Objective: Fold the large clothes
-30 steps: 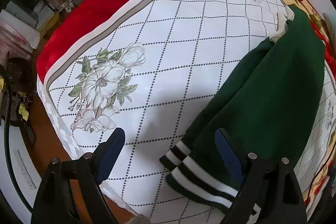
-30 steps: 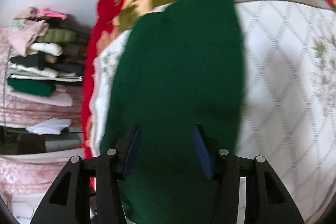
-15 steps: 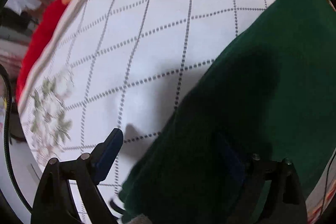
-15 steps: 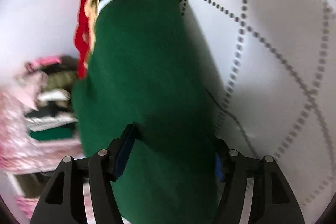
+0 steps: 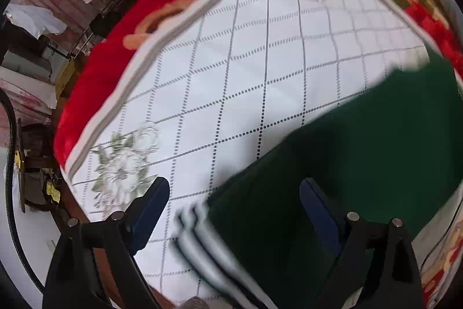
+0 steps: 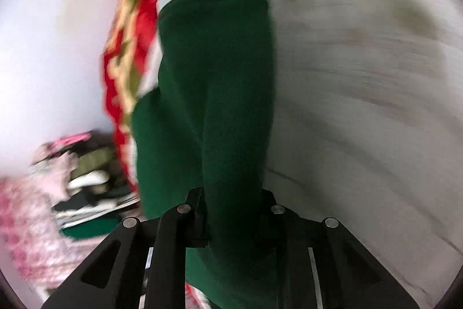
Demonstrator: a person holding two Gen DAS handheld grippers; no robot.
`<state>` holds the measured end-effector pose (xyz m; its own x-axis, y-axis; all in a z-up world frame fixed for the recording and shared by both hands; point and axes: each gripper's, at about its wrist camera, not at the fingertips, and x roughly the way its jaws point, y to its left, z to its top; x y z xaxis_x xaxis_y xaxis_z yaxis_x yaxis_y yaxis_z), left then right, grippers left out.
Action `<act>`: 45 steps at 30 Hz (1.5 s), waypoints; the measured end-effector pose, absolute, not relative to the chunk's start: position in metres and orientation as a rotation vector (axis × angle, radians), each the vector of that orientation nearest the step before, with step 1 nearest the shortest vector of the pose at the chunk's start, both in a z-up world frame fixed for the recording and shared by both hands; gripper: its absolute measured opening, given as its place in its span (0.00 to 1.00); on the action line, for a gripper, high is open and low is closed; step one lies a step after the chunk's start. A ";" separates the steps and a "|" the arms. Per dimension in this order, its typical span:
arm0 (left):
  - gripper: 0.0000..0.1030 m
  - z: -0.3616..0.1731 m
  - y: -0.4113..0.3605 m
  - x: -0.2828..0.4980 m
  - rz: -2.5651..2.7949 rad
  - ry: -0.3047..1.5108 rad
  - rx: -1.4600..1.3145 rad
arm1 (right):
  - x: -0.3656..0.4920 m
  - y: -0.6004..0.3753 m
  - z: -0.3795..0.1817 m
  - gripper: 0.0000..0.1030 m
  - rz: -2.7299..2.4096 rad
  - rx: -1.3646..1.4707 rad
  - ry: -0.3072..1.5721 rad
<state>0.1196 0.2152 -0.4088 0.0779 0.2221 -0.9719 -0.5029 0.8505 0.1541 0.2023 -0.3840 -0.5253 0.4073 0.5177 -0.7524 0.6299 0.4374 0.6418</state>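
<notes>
Right wrist: blurred pile of folded clothes (image 6: 86,190)

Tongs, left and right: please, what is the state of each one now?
Left tongs: open, holding nothing, above the green garment.
Right tongs: jaws just closed, clamped on the green garment.

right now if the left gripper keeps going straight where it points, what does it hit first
Probably the green garment: the open left gripper points down at its near edge by the striped cuff, with the white cloth beneath. Depth is unclear.
</notes>
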 end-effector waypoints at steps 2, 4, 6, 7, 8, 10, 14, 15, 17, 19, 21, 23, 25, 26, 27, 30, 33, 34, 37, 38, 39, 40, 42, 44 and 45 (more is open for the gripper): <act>0.90 -0.396 0.200 0.121 0.550 1.389 -0.233 | 0.132 -0.407 -0.508 0.20 -0.222 1.185 1.241; 0.90 -0.385 0.190 0.116 0.549 1.389 -0.223 | 0.068 -0.422 -0.495 0.20 -0.333 1.181 1.271; 0.90 -0.379 0.176 0.108 0.534 1.406 -0.207 | 0.005 -0.428 -0.484 0.20 -0.445 1.192 1.301; 0.90 -0.380 0.169 0.108 0.525 1.415 -0.195 | -0.022 -0.429 -0.482 0.20 -0.485 1.197 1.322; 0.90 -0.381 0.162 0.106 0.513 1.422 -0.183 | -0.041 -0.436 -0.487 0.20 -0.510 1.195 1.336; 0.90 -0.387 0.140 0.102 0.484 1.449 -0.135 | -0.066 -0.433 -0.496 0.26 -0.542 1.155 1.367; 0.90 -0.398 0.101 0.107 0.422 1.457 -0.062 | -0.074 -0.431 -0.486 0.35 -0.487 0.999 1.396; 0.90 -0.403 0.091 0.112 0.415 1.445 -0.032 | -0.074 -0.429 -0.478 0.35 -0.470 0.964 1.390; 0.90 -0.415 0.084 0.118 0.425 1.423 -0.005 | -0.077 -0.426 -0.462 0.35 -0.451 0.875 1.373; 0.90 -0.435 0.091 0.127 0.458 1.426 0.012 | -0.081 -0.423 -0.448 0.35 -0.442 0.827 1.338; 0.90 -0.465 0.106 0.135 0.527 1.441 0.072 | -0.085 -0.421 -0.436 0.35 -0.414 0.812 1.326; 0.96 -0.503 0.130 0.146 0.585 1.474 0.099 | -0.092 -0.419 -0.424 0.35 -0.398 0.787 1.310; 1.00 -0.534 0.152 0.159 0.561 1.528 0.015 | -0.094 -0.415 -0.412 0.35 -0.389 0.743 1.307; 1.00 -0.539 0.158 0.166 0.558 1.537 -0.031 | -0.095 -0.421 -0.407 0.35 -0.390 0.718 1.310; 1.00 -0.536 0.159 0.172 0.560 1.531 -0.033 | -0.096 -0.420 -0.400 0.35 -0.378 0.684 1.303; 1.00 -0.513 0.150 0.182 0.550 1.484 -0.012 | -0.096 -0.408 -0.371 0.35 -0.315 0.589 1.254; 1.00 -0.474 0.135 0.179 0.510 1.402 -0.058 | -0.058 -0.378 -0.363 0.35 -0.181 0.549 1.219; 1.00 -0.459 0.127 0.177 0.497 1.373 -0.058 | -0.046 -0.369 -0.365 0.33 -0.150 0.554 1.214; 1.00 -0.430 0.098 0.172 0.453 1.309 -0.064 | 0.013 -0.331 -0.386 0.16 -0.030 0.593 1.232; 1.00 -0.424 0.085 0.172 0.430 1.297 -0.068 | 0.026 -0.322 -0.393 0.14 -0.020 0.597 1.244; 1.00 -0.423 0.074 0.175 0.411 1.292 -0.070 | 0.043 -0.313 -0.405 0.11 -0.005 0.604 1.267; 1.00 -0.424 0.061 0.176 0.385 1.293 -0.068 | 0.056 -0.308 -0.417 0.06 -0.008 0.608 1.287; 1.00 -0.437 0.037 0.180 0.339 1.311 -0.054 | 0.080 -0.302 -0.449 0.02 -0.066 0.595 1.373; 1.00 -0.453 0.020 0.184 0.304 1.341 -0.060 | 0.095 -0.305 -0.483 0.00 -0.141 0.605 1.462; 1.00 -0.459 0.014 0.186 0.294 1.350 -0.061 | 0.100 -0.308 -0.494 0.00 -0.152 0.620 1.489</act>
<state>0.1857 0.0135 -0.4595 0.1881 0.1736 -0.9667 -0.2441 0.9616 0.1252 0.1004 -0.3083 -0.4941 0.1044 0.2751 -0.9557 0.4628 0.8372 0.2915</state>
